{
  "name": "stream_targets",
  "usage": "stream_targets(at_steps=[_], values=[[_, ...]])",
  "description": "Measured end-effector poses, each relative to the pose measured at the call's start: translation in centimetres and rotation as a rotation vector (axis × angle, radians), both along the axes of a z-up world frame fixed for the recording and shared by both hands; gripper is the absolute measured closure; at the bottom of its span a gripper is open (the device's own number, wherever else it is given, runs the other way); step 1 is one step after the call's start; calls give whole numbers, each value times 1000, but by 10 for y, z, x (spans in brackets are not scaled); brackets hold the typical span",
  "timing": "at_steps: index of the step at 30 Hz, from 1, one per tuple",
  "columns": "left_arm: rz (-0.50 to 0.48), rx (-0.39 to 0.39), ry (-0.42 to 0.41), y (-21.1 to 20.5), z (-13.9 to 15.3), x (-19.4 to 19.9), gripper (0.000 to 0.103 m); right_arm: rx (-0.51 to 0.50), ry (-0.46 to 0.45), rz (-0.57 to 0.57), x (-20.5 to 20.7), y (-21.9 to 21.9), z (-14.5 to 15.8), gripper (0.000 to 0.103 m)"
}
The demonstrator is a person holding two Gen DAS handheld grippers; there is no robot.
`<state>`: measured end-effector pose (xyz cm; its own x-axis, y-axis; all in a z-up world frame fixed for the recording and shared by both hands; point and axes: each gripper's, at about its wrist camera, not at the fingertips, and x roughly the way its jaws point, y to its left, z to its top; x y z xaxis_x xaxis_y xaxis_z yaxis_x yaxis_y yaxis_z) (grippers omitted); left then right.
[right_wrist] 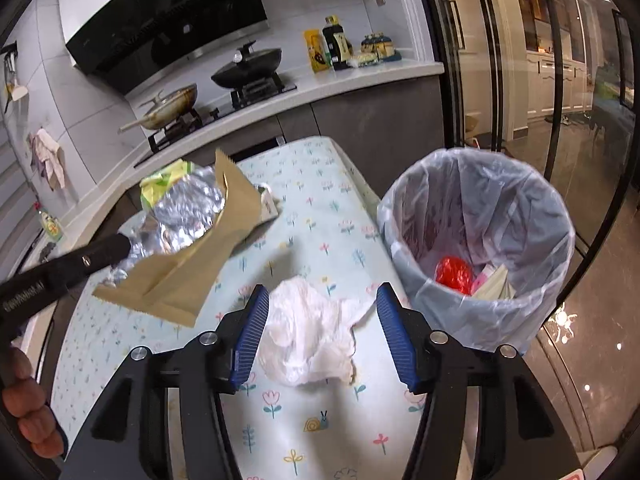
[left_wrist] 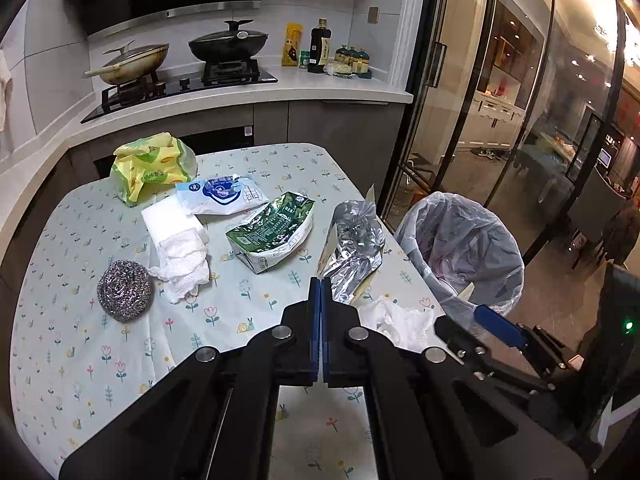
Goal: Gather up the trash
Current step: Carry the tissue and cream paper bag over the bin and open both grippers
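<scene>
White tissue (right_wrist: 310, 340) lying between wide right hand-held gripper (right_wrist: 322, 338); left hand-held gripper (left_wrist: 321, 280) pinching foil bag (left_wrist: 354, 248). Next: closing, binning (right_wrist: 476, 240).

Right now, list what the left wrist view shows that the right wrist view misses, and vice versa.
Only left wrist: steel scourer, blue-white wipes pack, folded tissue stack. Only right wrist: red wrapper inside the lined bin, a hand at the frame edge. Both: foil-lined paper bag in the shut left gripper, crumpled tissue, bin, floral table.
</scene>
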<state>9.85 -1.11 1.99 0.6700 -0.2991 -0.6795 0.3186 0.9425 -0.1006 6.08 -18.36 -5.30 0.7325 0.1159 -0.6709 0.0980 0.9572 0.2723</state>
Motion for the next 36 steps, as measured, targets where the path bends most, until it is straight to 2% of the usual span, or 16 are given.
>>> stream_targets(at_steps=[5,7,9,12,19,27,36], values=[[-1,26,-6,-6,-1,2,103,-2,67,16,21,11,-28,48],[-2,29,-7,-7,-1,4,103,-3,91,19,28,13,-39,58],[-3,34,-8,-8,-1,6,103,2,119,25,34,14,-47,86],[-8,41,-11,-11,0,8,103,11,112,25,33,9,-46,97],[-25,45,-15,-28,4,11,103,5,36,-12,28,-20,-15,99],[-88,39,-40,-69,15,13,103,-1,-47,-117,19,-83,27,99],[-166,28,-25,-128,15,24,103,-12,-73,-216,20,-148,39,99]])
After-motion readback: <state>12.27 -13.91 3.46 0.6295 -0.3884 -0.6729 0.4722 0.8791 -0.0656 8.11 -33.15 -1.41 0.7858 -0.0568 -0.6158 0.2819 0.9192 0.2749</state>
